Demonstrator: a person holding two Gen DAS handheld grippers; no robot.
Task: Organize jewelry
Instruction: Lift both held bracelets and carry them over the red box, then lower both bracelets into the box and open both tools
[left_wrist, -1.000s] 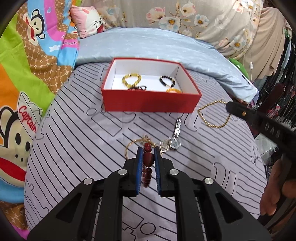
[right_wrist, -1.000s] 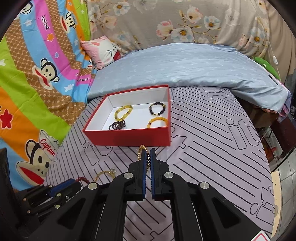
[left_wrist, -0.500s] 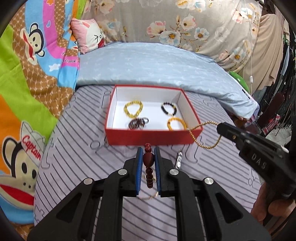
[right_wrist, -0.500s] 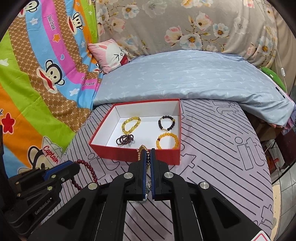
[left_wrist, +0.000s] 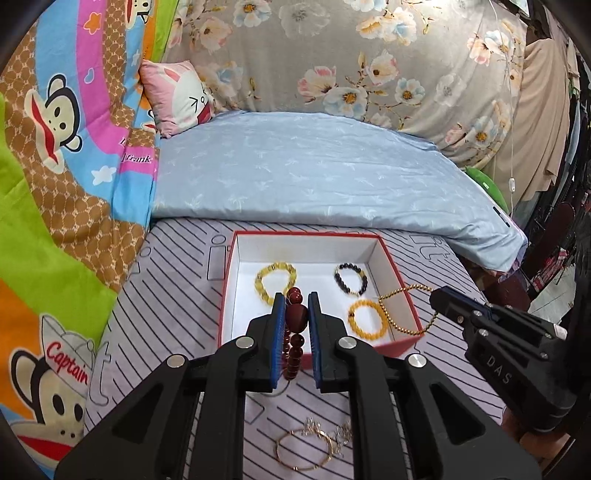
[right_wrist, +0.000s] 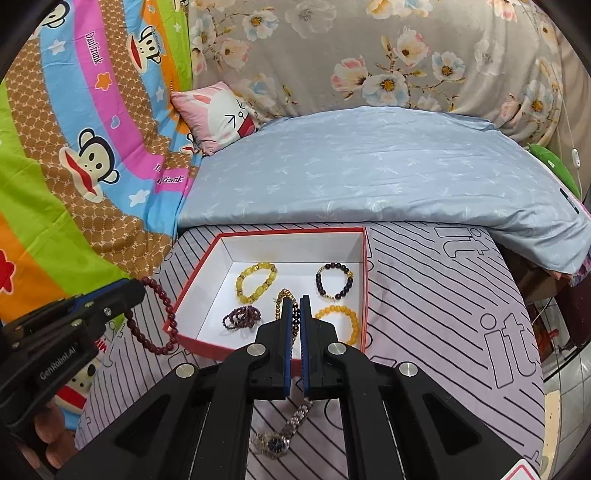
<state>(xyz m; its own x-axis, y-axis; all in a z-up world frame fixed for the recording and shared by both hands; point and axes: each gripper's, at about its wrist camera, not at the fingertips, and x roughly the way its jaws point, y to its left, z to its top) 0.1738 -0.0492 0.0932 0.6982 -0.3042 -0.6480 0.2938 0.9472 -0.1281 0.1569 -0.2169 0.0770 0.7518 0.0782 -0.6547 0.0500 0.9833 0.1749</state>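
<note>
Dark-red bead strand hanging limp from left claw, clenched on largest bead, over near edge of red box. Right claw pinching gold bead chain, draping over box's right wall. Both likely light, floppy, prone to swinging; gripping single bead looks best. Smooth round bracelets lying inside.

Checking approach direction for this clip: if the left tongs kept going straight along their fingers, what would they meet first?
Probably the red box: the left tongs, shut on the dark red bead bracelet, point over its near wall toward the yellow bead bracelet inside. Depth is unclear.
</note>
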